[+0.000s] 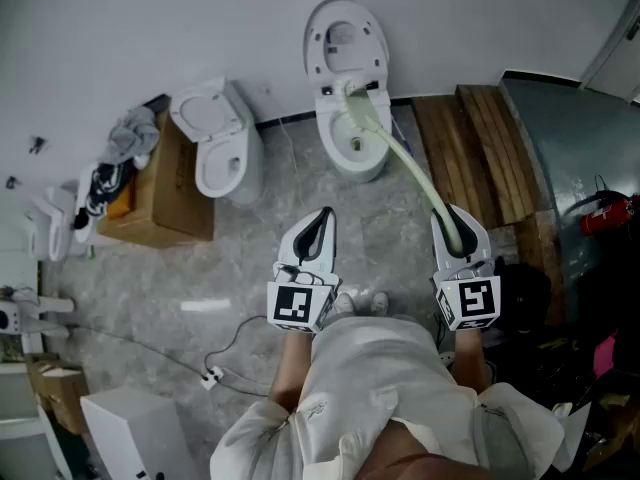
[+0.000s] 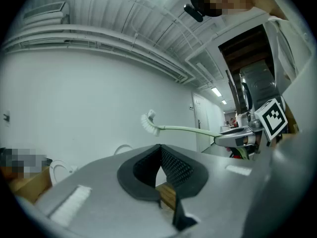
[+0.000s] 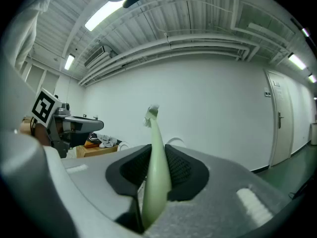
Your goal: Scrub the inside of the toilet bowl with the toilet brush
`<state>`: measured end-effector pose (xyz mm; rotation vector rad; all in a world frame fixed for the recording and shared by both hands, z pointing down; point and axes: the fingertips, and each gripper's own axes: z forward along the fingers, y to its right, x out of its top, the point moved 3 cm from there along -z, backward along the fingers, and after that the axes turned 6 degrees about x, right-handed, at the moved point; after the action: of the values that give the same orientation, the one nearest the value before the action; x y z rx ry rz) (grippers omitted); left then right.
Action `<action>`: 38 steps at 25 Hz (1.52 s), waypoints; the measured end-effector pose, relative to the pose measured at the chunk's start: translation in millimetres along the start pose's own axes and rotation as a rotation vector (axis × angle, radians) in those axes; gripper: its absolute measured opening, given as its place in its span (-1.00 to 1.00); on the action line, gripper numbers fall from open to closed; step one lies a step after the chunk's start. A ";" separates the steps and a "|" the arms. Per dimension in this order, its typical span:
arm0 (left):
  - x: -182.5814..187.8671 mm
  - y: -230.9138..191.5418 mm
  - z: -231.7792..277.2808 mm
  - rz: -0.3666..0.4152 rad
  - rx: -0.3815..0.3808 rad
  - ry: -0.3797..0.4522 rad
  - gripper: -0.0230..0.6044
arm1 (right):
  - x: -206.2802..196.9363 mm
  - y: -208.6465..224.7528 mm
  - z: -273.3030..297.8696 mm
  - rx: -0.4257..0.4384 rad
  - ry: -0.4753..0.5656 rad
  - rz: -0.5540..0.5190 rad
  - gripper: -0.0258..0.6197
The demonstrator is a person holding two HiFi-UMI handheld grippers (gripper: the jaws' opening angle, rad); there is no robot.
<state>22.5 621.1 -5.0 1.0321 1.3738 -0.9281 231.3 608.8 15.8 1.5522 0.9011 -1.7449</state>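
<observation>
A white toilet (image 1: 350, 128) with its lid up stands against the wall ahead of me. My right gripper (image 1: 450, 218) is shut on the pale green handle of the toilet brush (image 1: 405, 163). The white bristle head (image 1: 350, 90) shows over the back of the bowl, held in the air. In the right gripper view the brush handle (image 3: 157, 157) runs out between the jaws of my right gripper (image 3: 156, 165) toward the wall. My left gripper (image 1: 324, 218) hangs beside it, shut and empty. In the left gripper view its jaws (image 2: 161, 157) meet, and the brush (image 2: 148, 123) crosses at the right.
A second toilet (image 1: 218, 140) stands to the left beside a cardboard box (image 1: 160, 203) with rags on top. Wooden planks (image 1: 490, 148) lie at the right. A cable and power strip (image 1: 210, 376) trail on the floor. A red extinguisher (image 1: 605, 213) is at far right.
</observation>
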 end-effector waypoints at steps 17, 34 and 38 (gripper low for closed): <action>-19.0 -11.4 43.8 0.007 0.019 -0.026 -0.87 | -21.1 27.4 40.3 0.023 -0.032 0.011 -0.65; -52.1 -92.9 162.0 0.007 0.015 -0.026 -0.87 | -35.0 70.5 183.0 0.026 -0.075 0.032 -0.65; -53.1 -114.6 196.6 0.010 0.003 -0.025 -0.87 | -32.6 76.8 225.5 0.032 -0.083 0.029 -0.65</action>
<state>-26.6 395.6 32.0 1.0252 1.3457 -0.9333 170.3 380.1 58.2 1.4938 0.8105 -1.7975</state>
